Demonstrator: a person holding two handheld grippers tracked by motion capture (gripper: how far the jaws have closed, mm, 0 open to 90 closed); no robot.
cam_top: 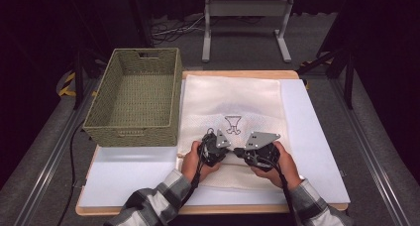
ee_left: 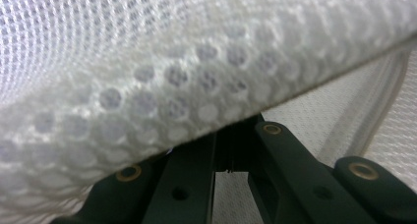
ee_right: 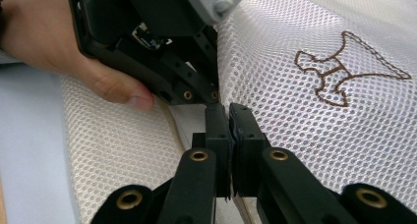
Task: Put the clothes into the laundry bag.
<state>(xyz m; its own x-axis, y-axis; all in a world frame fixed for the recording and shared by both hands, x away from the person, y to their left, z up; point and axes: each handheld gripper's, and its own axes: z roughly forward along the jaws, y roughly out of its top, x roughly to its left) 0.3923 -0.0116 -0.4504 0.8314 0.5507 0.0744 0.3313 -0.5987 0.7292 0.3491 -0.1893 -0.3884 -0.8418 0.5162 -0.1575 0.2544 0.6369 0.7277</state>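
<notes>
So both hands are down low near the front edge of the pale blue-white table mat (cam_top: 317,151), working on a big white mesh laundry bag with a brown embroidered emblem (cam_top: 233,102) that lies flat across the middle of the mat, just right of the olive-green woven rectangular basket (cam_top: 133,94). The emblem sits just beyond the two tools.

The left gripper (cam_top: 224,147) is held in the person's left hand (cam_top: 190,161), forearm in a plaid sleeve (cam_top: 158,198) coming up from the bottom edge, wrist angled inward so the tool points toward the other one. In the left gripper view a fold of the mesh drapes right over the jaws and hides the tips, so I can't tell whether they're pinched together or apart.

The right gripper (ee_right: 229,117) points left toward its partner, right hand (cam_top: 282,161) wrapped around the body from behind. In the right gripper view its two black jaws are pressed together with barely a sliver between them, sitting right at the bag's seam edge next to the left tool's jaws; it looks like they've got the edge of the mesh pinched. The left thumb (ee_right: 130,94) rests on the fabric close by.
</notes>
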